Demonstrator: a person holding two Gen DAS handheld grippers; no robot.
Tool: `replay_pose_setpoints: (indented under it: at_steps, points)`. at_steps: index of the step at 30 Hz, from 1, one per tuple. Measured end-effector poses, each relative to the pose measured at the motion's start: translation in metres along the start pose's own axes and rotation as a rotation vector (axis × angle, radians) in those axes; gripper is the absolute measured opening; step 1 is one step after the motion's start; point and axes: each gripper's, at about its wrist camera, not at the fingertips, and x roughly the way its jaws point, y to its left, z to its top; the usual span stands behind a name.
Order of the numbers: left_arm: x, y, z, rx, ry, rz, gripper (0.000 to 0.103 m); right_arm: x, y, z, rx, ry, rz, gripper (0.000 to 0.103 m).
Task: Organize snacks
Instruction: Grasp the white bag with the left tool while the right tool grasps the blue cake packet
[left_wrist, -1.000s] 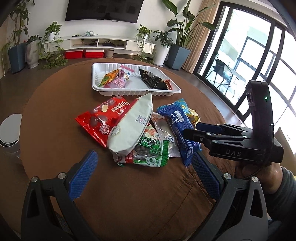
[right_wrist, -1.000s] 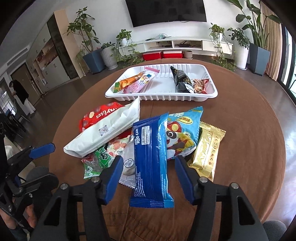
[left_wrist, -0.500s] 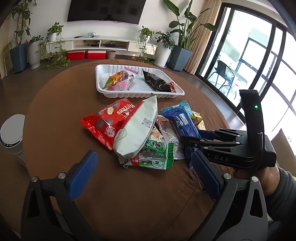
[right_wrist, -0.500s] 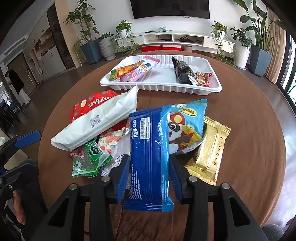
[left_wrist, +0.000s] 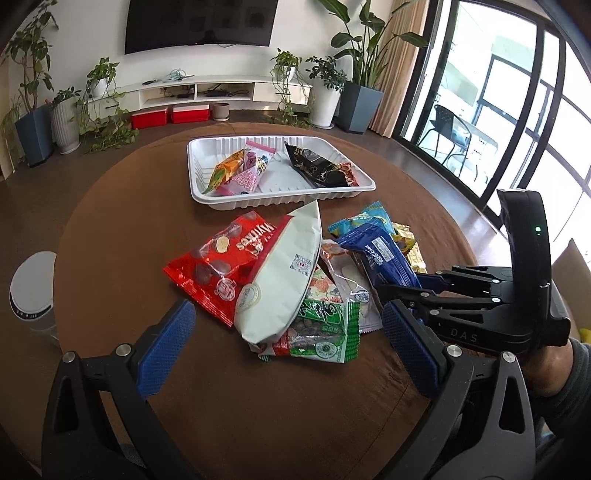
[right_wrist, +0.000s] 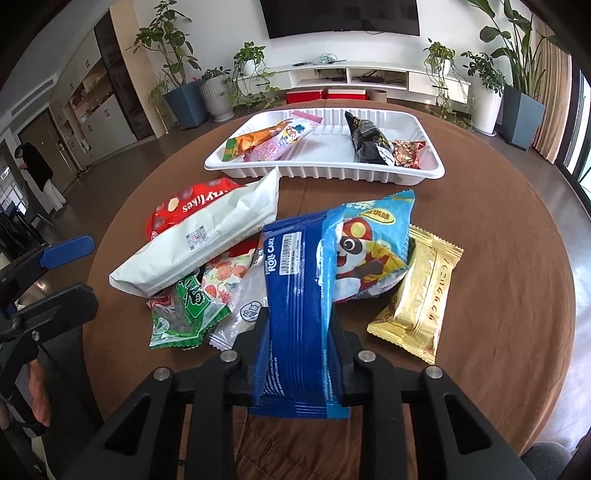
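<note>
Blue roll cake packet (right_wrist: 295, 317) | right gripper (right_wrist: 300, 334) fingers closing on it, lower centre | left gripper (left_wrist: 284, 350) fingers wide, empty | risk: slick film slips if pinched shallow

Bare brown round table (right_wrist: 498, 229) lies open at three o'clock of the heaped snack packets (left_wrist: 280, 273); the white ribbed plastic tray (left_wrist: 236, 201) blocks twelve o'clock; its middle strip stays free between packets.
</note>
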Motion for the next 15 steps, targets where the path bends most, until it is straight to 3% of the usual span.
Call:
replay_pose_setpoints:
  at_steps: [2,6,7,15]
  points:
    - [0.008,-0.005,0.011,0.062,0.019,0.013,0.1,-0.003,-0.004,-0.001,0.023,-0.006,0.02,0.029]
    - [0.041,-0.007,0.028,0.162,0.133,0.016,0.069,-0.011,-0.007,-0.001,0.047,-0.017,0.051,0.029]
    - [0.05,-0.006,0.032,0.175,0.163,0.008,0.065,-0.013,-0.008,-0.001,0.051,-0.021,0.057,0.029]
    - [0.093,-0.008,0.049,0.241,0.312,-0.021,0.062,-0.015,-0.021,-0.003,0.1,-0.029,0.092,0.029]
